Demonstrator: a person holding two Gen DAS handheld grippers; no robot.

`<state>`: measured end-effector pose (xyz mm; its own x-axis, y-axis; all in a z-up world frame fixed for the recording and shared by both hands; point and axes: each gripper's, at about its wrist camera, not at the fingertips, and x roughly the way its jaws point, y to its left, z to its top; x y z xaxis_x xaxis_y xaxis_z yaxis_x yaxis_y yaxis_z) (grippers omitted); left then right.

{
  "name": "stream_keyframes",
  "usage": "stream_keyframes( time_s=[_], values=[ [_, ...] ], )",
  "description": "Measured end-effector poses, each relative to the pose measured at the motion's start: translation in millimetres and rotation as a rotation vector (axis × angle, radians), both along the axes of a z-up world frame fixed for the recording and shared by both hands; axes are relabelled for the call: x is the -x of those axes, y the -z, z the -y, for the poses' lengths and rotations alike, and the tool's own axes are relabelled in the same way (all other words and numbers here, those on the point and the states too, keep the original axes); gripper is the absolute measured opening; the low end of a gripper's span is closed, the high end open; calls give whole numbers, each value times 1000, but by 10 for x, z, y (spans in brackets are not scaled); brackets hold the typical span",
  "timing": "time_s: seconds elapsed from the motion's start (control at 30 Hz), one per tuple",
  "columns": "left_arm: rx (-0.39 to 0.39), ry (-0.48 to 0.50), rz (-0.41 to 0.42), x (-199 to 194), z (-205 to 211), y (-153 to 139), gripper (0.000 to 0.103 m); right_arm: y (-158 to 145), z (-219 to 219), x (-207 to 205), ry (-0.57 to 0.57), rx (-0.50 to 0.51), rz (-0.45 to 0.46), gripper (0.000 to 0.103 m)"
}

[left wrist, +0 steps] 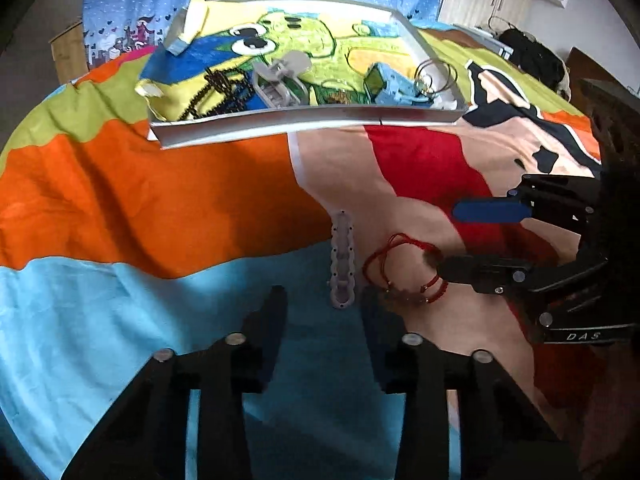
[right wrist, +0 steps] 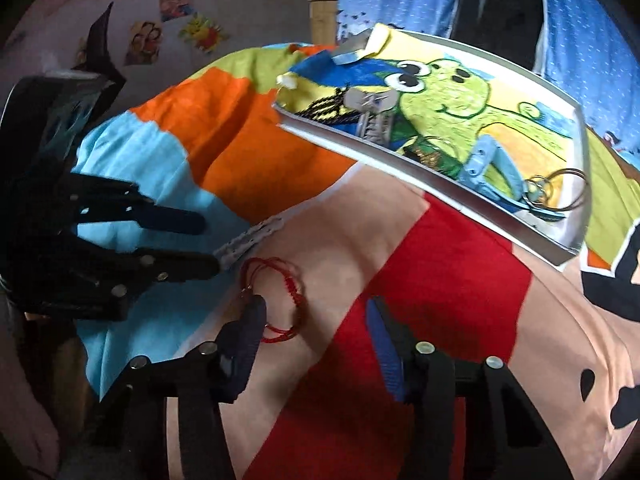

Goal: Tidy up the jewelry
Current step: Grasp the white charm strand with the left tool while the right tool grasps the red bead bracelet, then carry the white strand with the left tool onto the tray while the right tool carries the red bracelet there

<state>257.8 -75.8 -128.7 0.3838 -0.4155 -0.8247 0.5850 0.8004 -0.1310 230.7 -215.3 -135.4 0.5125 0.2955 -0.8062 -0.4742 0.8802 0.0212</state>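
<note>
We have both grippers down over the bright patchwork cartoon bedspread [left wrist: 160, 200], each going for its own piece. The left gripper [left wrist: 324, 304] has its jaws partly spread around the near end of the pale grey perforated strap-like band [left wrist: 342, 258], which lies flat on the cloth; we cannot tell whether the pads touch it yet. The right gripper [right wrist: 316, 312] stands partly spread too, its left finger resting on the red braided cord bracelet [right wrist: 280, 300], the other finger well apart, so nothing is pinched. To do this well we should bring the right gripper over the cord so both pads straddle one strand, then press low against the cloth. The shallow white tray with the green cartoon lining [left wrist: 304, 118] waits beyond, already holding other pieces.
</note>
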Motion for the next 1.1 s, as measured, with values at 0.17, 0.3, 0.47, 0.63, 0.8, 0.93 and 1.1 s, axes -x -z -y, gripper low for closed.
stream_keyframes(
  time_s=[0.17, 0.3, 0.47, 0.63, 0.8, 0.93, 1.1],
  values=[
    [-4, -11, -14, -52, 10, 66, 19, 45, -19, -66, 3, 6, 0, 35],
    [8, -22, -18, -89, 3, 67, 16, 80, -69, -78, -10, 22, 11, 33],
    [12, -23, -7, -139, 31, 73, 16, 141, -163, -99, -27, 69, 29, 33],
    [19, -24, 3, -170, 39, 75, 16, 153, -124, -133, 2, 69, 29, 21],
    [39, -26, -2, -230, 48, 79, 14, 153, -112, -136, 14, 62, 24, 9],
    [50, -38, -1, -238, 36, 73, 12, 140, -121, -123, 23, 59, 29, 6],
    [44, -67, 18, -184, 50, 31, 12, 60, -106, -93, 37, 44, 70, 5]
  ],
)
